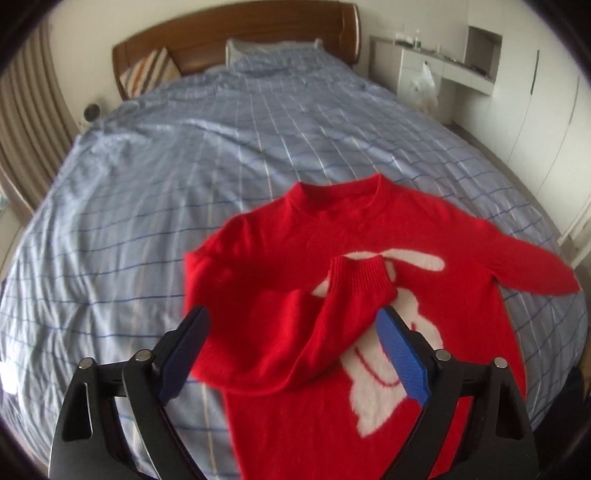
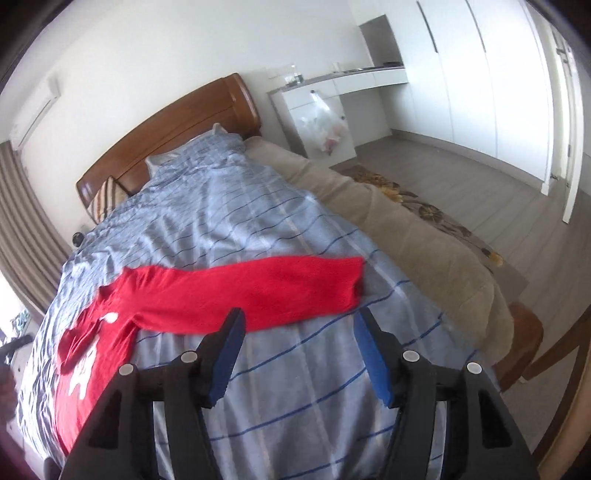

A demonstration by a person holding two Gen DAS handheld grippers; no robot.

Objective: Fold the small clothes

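Checked cotton bedspread, fuzzy red sweater, folded sleeve

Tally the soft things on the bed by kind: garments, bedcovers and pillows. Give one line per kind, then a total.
Garments: 1, the red sweater, one sleeve folded across its chest.
Bedcovers: 1, the blue checked duvet.
Pillows: 2, a striped pillow and a pale pillow, both against the headboard.
Total: 4
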